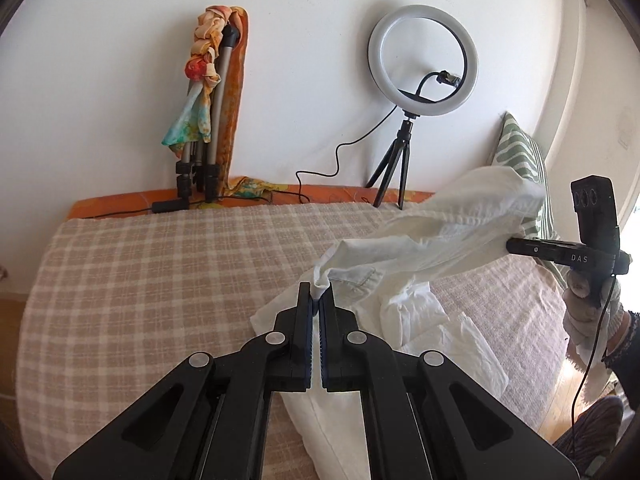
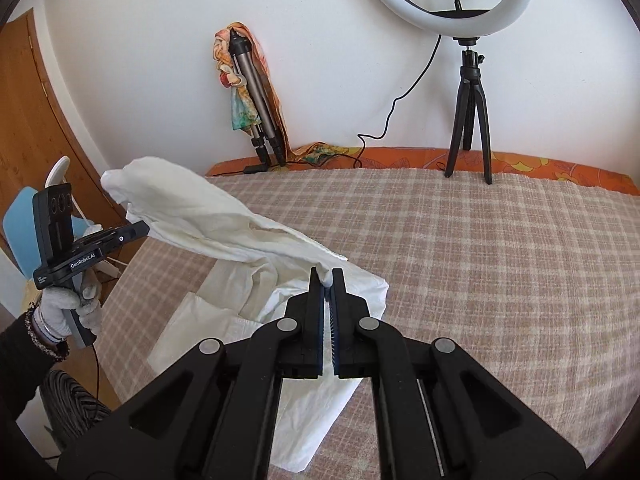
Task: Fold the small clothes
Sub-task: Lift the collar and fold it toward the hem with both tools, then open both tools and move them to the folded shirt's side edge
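The white garment (image 1: pixel 432 236) is hanging in the air over the bed, stretched between the two grippers, with its lower part drooping down onto the checked bedspread (image 1: pixel 160 272). A stitched pocket is showing on the fabric near the left gripper (image 1: pixel 319 300), whose jaws are pressing together on a bunched corner of the cloth. The right gripper (image 2: pixel 327 280) is pinching another corner of the same garment in just the same way, its jaws nearly touching with white fabric sticking out between them.

In the left wrist view the right gripper is appearing at the right edge, held by a gloved hand (image 1: pixel 588 316), with the cloth running up to its tip. In the right wrist view the left gripper is appearing at the left edge, also in a gloved hand (image 2: pixel 74 308).

Beyond the bedspread, an orange patterned cover (image 2: pixel 520 160) is lining the far edge of the bed. A ring light (image 1: pixel 423 58) on a small black tripod is standing there against the white wall, and a folded tripod (image 1: pixel 208 120) wrapped in a colourful scarf is leaning beside it. A green striped cushion (image 1: pixel 520 152) is resting at the right.
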Demonstrator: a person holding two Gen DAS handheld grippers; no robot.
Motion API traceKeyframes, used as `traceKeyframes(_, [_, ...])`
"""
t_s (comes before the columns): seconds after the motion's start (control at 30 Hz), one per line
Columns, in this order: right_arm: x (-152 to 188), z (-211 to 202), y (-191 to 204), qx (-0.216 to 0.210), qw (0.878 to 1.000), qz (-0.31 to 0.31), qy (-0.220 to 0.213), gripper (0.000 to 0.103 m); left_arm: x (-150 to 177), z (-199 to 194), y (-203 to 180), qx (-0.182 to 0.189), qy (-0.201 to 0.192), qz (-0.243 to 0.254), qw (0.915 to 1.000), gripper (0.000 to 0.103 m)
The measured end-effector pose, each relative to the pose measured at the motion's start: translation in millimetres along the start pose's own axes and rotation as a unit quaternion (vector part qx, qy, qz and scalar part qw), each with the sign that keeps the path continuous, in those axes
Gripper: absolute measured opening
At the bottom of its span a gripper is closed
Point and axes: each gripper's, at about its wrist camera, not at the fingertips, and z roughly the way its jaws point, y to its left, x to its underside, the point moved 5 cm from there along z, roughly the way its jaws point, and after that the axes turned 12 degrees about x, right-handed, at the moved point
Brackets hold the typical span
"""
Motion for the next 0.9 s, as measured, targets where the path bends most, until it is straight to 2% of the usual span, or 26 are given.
traceKeyframes(0.17, [51.4, -8.0, 11.2, 0.014, 1.0, -0.014, 0.016, 0.004, 55.0, -6.9, -13.3, -0.004, 0.032, -0.002, 0.9995, 0.001])
traceKeyframes(0.27, [79.2, -3.8, 18.0, 0.04, 0.998, -0.036, 0.028, 0.004, 82.6, -5.7, -17.6, -0.009, 0.051, -0.006, 0.9987, 0.001])
traceKeyframes(0.47, [115.0, -0.5, 17.5, 0.077, 0.995, -0.052, 0.045, 0.004, 109.7, -7.2, -21.6, -0.023, 0.072, 0.002, 0.9971, 0.001])
traceKeyframes(0.53, [126.9, -3.0, 17.7, 0.076, 0.994, -0.061, 0.053, 0.004, 113.1, -8.9, -20.9, -0.035, 0.084, 0.015, 0.9957, 0.001])
traceKeyframes(0.67, [143.7, -11.9, 6.5, 0.112, 0.99, -0.064, 0.062, 0.004, 120.6, -20.2, -17.0, -0.055, 0.106, 0.028, 0.9924, 0.001])
traceKeyframes(0.77, [134.1, -28.3, 1.0, 0.099, 0.994, -0.035, 0.033, 0.004, 108.4, -34.7, -13.9, -0.058, 0.08, 0.016, 0.995, 0.001])
traceKeyframes(0.83, [123.5, -28.2, -1.2, 0.079, 0.996, -0.008, 0.033, 0.005, 95.3, -36.9, -19.0, -0.046, 0.062, 0.01, 0.997, 0.002])
traceKeyframes(0.87, [119.0, -23.3, -2.3, 0.059, 0.997, 0.012, 0.045, 0.011, 88.8, -34.4, -23.6, -0.039, 0.056, 0.014, 0.9976, 0.002])
traceKeyframes(0.9, [116.8, -16.6, -3.4, 0.04, 0.997, 0.034, 0.057, 0.026, 84.0, -31.0, -29.4, -0.033, 0.053, 0.017, 0.9979, 0.002])
